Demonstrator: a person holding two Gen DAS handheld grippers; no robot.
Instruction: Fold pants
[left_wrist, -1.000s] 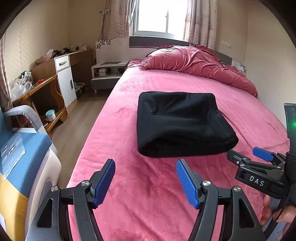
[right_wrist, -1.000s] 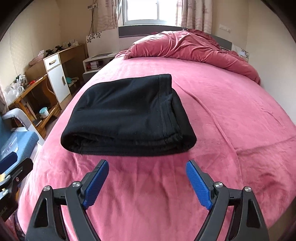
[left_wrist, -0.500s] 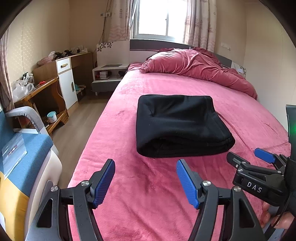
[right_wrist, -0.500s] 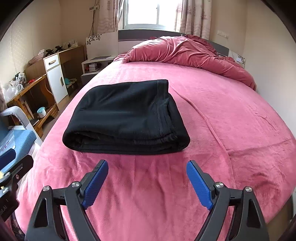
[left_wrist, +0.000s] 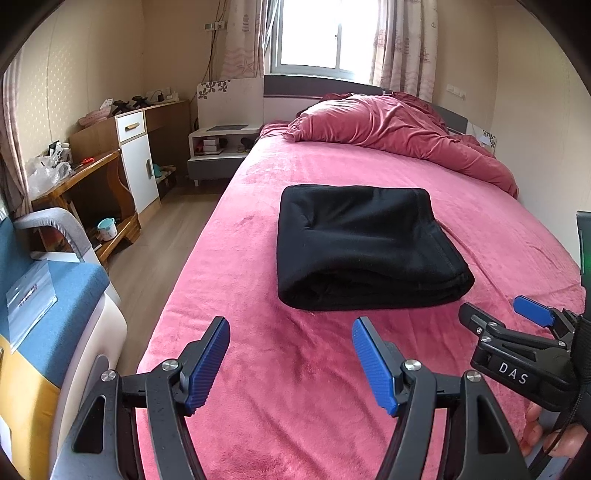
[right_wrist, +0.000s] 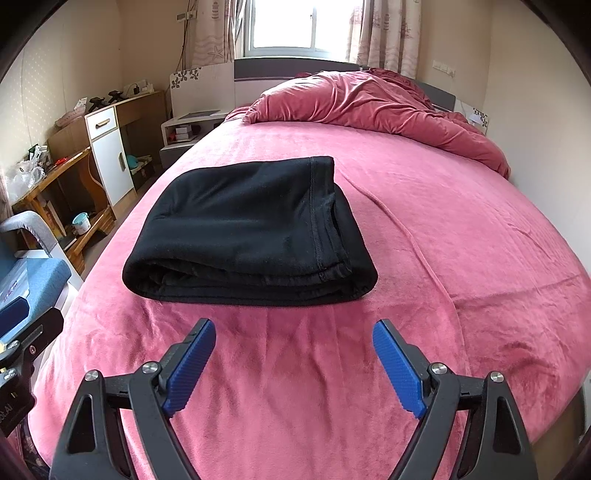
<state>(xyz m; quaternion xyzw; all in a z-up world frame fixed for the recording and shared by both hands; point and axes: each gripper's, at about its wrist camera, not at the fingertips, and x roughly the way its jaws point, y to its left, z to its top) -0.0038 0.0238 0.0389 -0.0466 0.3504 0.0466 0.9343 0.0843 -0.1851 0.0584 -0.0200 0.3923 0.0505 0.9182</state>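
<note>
While poised low over the near end of a bed (left_wrist: 258, 406), left gripper (left_wrist: 290, 363) seen at 6 o'clock in its own view, blue pads spread wide apart with only pink blanket between them. At 4 o'clock in that same view, right gripper (left_wrist: 495, 317) likewise parted and holding nothing, black body lettered "DAS", with the fingers of a hand (left_wrist: 543, 432) wrapped round its handle at the lower right edge. From the right wrist view, right gripper (right_wrist: 293, 363) at 6 o'clock, jaws apart over bare blanket, and part of the left gripper (right_wrist: 18, 332) showing at 8 o'clock. Just beyond both sets of pads, touching neither, black pants (left_wrist: 364, 247) folded into a thick rectangular stack, lying flat near the middle of the bed, layered edges turned toward the cameras and a stitched hem running along the right side. Farther on, at 12 to 1 o'clock, a crumpled pink duvet (left_wrist: 391, 125) heaped against the headboard. At 9 to 10 o'clock, beside the bed, a wooden desk (left_wrist: 85, 173) cluttered with small items, and past it a low white nightstand (left_wrist: 221, 144). At 12 o'clock, farthest off, a bright curtained window (left_wrist: 321, 33).
</note>
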